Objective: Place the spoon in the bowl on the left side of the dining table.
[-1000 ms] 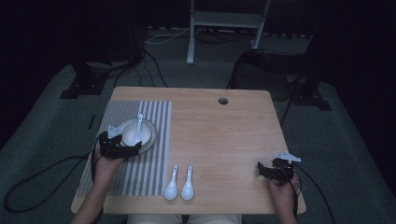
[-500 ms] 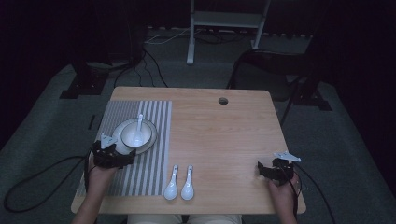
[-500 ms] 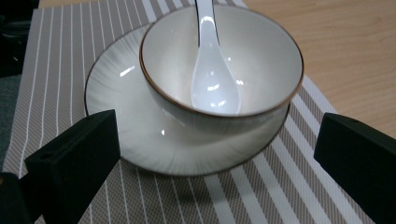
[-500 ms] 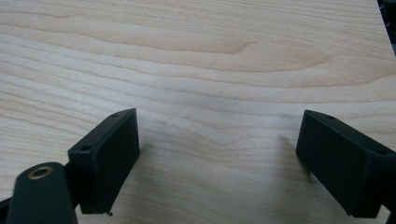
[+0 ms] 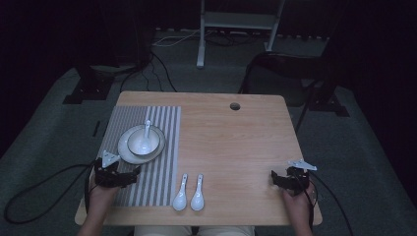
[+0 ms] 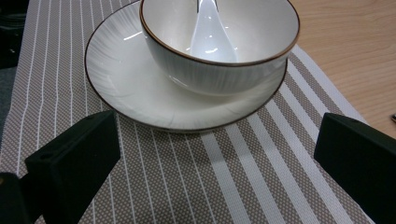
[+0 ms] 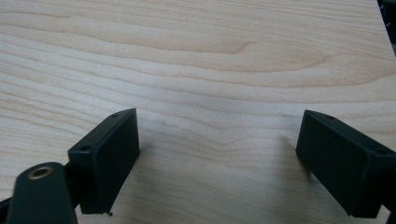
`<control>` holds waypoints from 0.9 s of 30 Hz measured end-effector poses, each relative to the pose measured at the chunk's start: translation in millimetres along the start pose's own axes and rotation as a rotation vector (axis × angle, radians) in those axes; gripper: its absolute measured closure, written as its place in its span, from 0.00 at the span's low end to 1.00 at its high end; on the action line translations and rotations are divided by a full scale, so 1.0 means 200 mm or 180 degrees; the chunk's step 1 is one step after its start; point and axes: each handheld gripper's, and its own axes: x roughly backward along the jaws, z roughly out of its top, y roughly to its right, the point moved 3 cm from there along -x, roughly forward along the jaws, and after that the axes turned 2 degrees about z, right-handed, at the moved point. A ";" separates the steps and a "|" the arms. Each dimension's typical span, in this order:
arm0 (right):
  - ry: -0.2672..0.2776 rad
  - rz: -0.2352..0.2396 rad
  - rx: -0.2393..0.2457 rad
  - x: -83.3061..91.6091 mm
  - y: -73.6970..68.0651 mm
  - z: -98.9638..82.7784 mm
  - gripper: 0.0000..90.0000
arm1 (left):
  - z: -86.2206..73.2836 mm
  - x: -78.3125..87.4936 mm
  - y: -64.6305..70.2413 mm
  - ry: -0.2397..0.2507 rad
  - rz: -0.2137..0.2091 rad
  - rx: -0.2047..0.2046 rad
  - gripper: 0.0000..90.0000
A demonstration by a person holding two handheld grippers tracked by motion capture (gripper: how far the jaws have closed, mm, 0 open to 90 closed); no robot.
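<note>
Left tool [image 5: 134, 173] stands open and empty over the striped mat [image 5: 152, 172], jaws wide apart. Straight ahead of it lies the plate [image 6: 135, 88], which carries the bowl [image 6: 224, 70]; a spoon [image 6: 208, 37] rests inside, handle pointing away. The left hand is much the nearer. Right tool [image 5: 273, 178] is open over the bare desk [image 5: 236, 142], well apart. Two spoons [image 5: 189, 196] lie near the front edge. Compared with a second ago, the left tool has drawn back from the bowl; the right is unchanged.

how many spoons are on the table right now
3. One spoon rests in the bowl on the plate on the striped mat. Two more, the left spoon and right spoon, lie side by side on the bare wood near the front edge.
</note>
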 end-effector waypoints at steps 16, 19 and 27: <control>0.0000 0.0000 0.0000 0.00 0.00 0.00 0.14 | -0.17 0.08 -0.03 0.0022 0.0028 0.0088 0.00; 0.0000 0.0000 0.0000 0.00 0.00 0.00 0.14 | -0.18 0.08 -0.03 0.0025 0.0028 0.0090 0.00; 0.0000 0.0000 0.0000 0.00 0.00 0.00 0.14 | -0.29 0.13 -0.06 -0.0062 0.0135 0.0128 0.00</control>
